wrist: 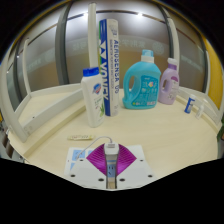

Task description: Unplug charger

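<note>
My gripper (111, 153) is low over a cream table (160, 135). Its two white fingers are drawn close together, and the magenta pads (98, 158) press on both sides of a small white charger (111, 149) held upright between them. A thin white cable (80, 137) runs from the top of the charger away to the left and lies on the table. What is below the charger is hidden by the fingers.
Beyond the fingers stand a white bottle with a blue label (93, 95), a tall white box (108, 62), a blue detergent bottle (141, 82), a lavender bottle (169, 82) and a small tube (189, 104). A white rail (40, 112) runs along the left.
</note>
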`<state>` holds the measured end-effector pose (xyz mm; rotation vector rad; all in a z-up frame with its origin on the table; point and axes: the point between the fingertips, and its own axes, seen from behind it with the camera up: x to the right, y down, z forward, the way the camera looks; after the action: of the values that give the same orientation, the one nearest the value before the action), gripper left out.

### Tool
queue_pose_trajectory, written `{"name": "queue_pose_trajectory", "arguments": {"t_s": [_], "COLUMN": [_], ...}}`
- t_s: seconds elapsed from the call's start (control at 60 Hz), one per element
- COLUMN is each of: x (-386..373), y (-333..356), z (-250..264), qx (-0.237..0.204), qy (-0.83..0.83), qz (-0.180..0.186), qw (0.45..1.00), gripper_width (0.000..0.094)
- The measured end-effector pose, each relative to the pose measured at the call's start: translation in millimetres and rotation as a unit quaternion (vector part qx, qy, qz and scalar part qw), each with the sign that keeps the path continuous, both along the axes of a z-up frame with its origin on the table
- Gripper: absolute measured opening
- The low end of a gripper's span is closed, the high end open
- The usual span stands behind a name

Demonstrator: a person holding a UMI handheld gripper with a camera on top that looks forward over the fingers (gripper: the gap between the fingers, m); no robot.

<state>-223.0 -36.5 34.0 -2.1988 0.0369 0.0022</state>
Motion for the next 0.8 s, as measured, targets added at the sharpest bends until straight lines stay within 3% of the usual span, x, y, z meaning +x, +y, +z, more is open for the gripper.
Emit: {"name": "queue_pose_trajectory", "arguments": {"t_s": [0.117,0.2,0.317,0.4,0.467,0.583,0.667,0.8], "x": [-1,31,94,137,163,189,195,202], "y": [7,2,-14,-17,-27,-46,-57,-67], "z": [132,214,236,193,129,33,-12,-38], "qx": [0.119,0.182,0.204,0.155,0.114,0.009,-0.028,-0.055], "qy": [0.015,0.003,-0.005,-0.025,-0.028,-0.007,0.004,0.012], "qz": [0.008,-0.017,-0.063,-0.091,-0.111,-0.137,-0.150,-0.167], "qw": [0.993,0.983,0.977,0.983,0.987,0.991,0.988,0.984], "gripper_width": [0.0086,0.0086,0.0085,0.0086,0.0088,0.0098,0.0107,0.0209]}}
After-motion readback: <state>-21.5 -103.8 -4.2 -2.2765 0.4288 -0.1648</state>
